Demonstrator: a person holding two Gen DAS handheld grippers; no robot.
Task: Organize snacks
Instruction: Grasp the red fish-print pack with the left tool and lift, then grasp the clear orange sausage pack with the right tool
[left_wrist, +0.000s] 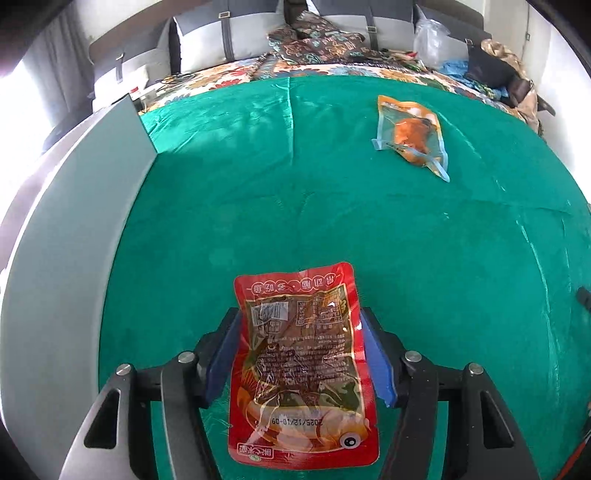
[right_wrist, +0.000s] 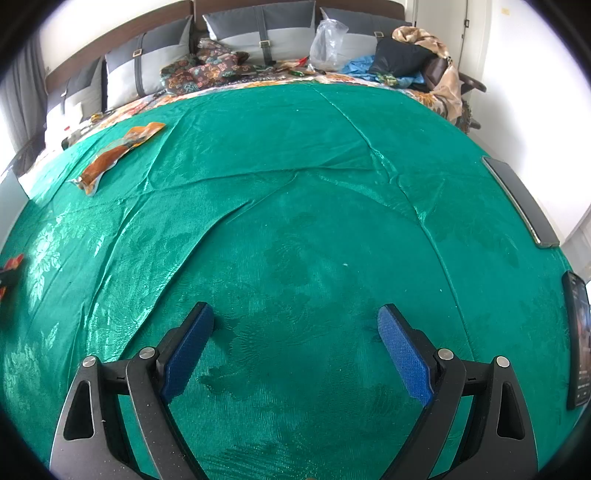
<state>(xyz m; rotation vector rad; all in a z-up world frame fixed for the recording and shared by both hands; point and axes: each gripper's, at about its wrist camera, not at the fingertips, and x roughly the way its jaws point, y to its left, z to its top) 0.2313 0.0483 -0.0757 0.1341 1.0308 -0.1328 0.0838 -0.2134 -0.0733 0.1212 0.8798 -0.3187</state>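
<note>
The left tongs (left_wrist: 301, 321) hold a red snack pouch (left_wrist: 301, 365) by its two long edges, the blue pads (left_wrist: 375, 363) pressed against either side of it. The pouch is a flat, glossy vacuum pack with rounded corners: a red border, a clear middle showing dark brown contents, a white label block with a barcode near the far end, a cartoon orange fish with a big round eye near the camera end, and a printed date reading upside down from this view. Its film is wrinkled and catches highlights. It sits above a shiny green cloth (left_wrist: 332, 206) spread over a bed; whether its underside touches the cloth cannot be told. Farther off and to the right on the same cloth lies a second snack, an orange pouch (left_wrist: 412, 134) with clear film and pale blue edges, well apart from the red one. A grey panel (left_wrist: 92, 206) runs along the left edge. The right tongs (right_wrist: 295, 321) stand wide with nothing between them, over bare green cloth; in that view the orange pouch (right_wrist: 118, 151) lies far to the left. Grey pillows (right_wrist: 147, 62) line the headboard.
</note>
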